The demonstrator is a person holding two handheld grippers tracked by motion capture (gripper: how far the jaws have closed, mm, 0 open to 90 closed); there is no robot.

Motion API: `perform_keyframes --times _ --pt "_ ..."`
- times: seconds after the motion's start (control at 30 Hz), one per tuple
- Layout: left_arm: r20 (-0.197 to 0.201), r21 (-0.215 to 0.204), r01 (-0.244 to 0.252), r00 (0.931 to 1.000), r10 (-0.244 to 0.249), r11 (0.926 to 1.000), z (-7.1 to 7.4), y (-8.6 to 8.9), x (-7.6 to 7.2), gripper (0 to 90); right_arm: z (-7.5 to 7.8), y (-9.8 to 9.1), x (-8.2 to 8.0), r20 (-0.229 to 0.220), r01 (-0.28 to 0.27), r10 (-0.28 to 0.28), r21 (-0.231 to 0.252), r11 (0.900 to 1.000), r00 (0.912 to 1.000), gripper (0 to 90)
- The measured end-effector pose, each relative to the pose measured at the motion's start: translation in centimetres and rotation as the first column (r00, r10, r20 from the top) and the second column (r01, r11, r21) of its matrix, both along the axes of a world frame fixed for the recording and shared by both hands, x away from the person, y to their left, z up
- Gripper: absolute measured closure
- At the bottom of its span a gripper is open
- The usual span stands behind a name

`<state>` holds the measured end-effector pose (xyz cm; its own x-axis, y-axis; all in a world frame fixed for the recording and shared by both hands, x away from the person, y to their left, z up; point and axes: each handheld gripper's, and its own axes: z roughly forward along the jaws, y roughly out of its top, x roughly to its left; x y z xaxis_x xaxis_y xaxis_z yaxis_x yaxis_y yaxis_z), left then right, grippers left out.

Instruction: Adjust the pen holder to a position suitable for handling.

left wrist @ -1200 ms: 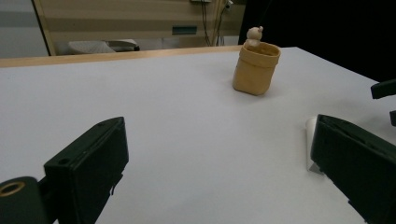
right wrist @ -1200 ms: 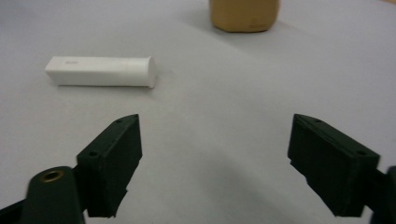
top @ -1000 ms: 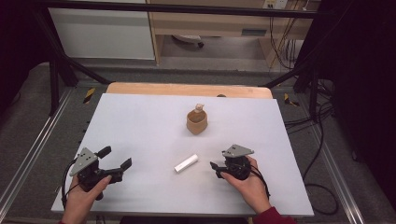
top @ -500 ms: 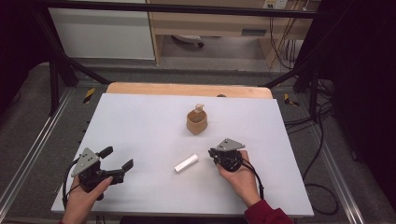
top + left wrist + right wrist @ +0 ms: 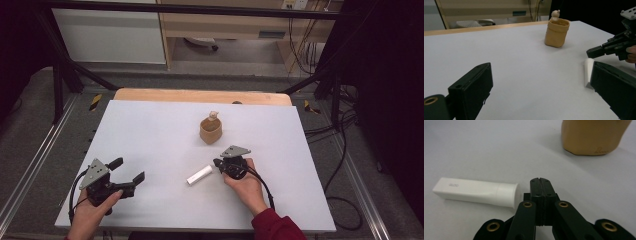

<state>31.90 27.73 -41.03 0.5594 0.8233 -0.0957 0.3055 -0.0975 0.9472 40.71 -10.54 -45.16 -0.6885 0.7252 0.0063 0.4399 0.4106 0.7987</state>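
the right gripper's (image 5: 540,181) jaws had just been closing and were clenched on nothing, just beside the cap end of the white tube (image 5: 476,191) lying on the table (image 5: 150,130). the left gripper (image 5: 131,172) rested released, well apart. closed jaws could only push the tube, so i judged it might roll away.

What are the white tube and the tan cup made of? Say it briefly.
White tube: likely plastic, smooth satin skin with a crimped flat end. Tan cup: probably matte ceramic or moulded plastic, shaped like a wrinkled paper bag; the look leaves it open.
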Motion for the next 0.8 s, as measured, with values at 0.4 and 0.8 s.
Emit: perform_keyframes --times 0.4,0.8 --pt "-0.004 0.01 0.004 1.0 -0.004 0.9999 -0.1 -0.1 0.0 4.6 0.0 1.1 -0.7 -0.028 -0.031 0.031 0.009 0.9995 0.9991 90.0" --pt "-0.008 0.014 0.006 0.9999 -0.006 0.9999 -0.1 -0.2 0.0 4.7 -0.3 3.2 -1.8 -0.046 -0.077 0.078 0.016 0.9969 0.9959 90.0"
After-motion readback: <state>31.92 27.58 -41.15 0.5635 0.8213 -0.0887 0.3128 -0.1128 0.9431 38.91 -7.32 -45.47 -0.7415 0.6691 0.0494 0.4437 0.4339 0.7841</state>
